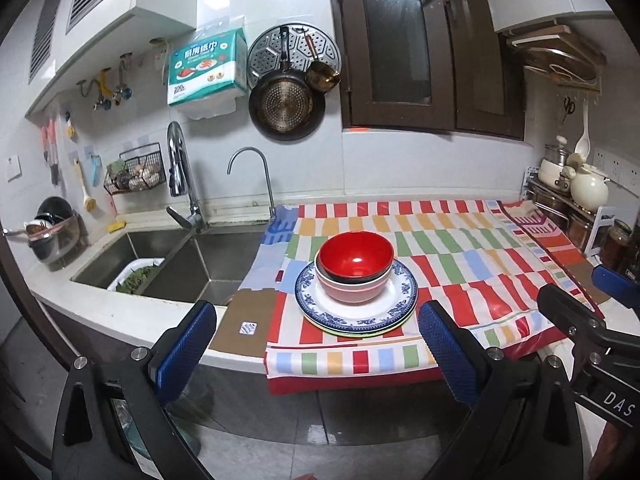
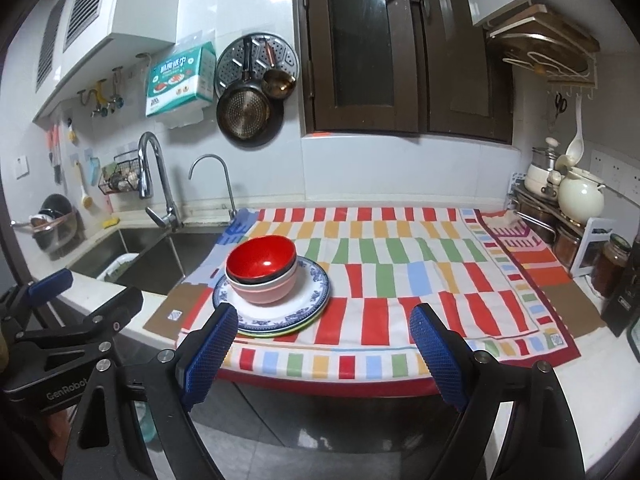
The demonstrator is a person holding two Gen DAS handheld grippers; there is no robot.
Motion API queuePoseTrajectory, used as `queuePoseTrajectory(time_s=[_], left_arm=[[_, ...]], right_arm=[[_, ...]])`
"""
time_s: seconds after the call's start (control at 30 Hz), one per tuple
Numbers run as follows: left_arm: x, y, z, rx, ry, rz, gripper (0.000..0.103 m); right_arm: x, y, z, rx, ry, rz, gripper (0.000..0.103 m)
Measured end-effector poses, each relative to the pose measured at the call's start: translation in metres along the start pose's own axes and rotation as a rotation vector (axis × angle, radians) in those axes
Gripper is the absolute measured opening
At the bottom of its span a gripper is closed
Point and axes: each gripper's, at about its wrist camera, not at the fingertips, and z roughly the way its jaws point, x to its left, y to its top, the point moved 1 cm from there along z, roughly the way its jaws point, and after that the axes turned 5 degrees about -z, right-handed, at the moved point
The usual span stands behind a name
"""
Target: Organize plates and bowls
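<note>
Though stacked, the lower plates [image 1: 362,330] show only rims.

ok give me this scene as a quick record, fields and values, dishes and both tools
stack: red bowl nested in a pink bowl, on a blue-patterned plate with more plates under it
stack location: on the striped cloth, near its sink-side end
sink: beside the cloth, white basket with greens inside
left tool: open, empty, short of the stack
right tool: open, empty, short of the stack
contact with dishes: none
</note>
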Motion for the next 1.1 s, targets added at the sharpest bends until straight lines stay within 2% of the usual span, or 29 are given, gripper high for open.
queuePoseTrajectory(time_s=[0.43, 1.1], left_arm=[[0.005, 0.000, -0.021, -0.036, -0.012, 0.021, 0.103], [0.009, 0.006, -0.028, -0.062, -0.019, 0.019, 0.103]], right_arm=[[0.007, -0.002, -0.030, -0.033, -0.061, 0.023, 0.089], [0.010, 0.003, -0.042, -0.060, -0.069, 0.010, 0.089]])
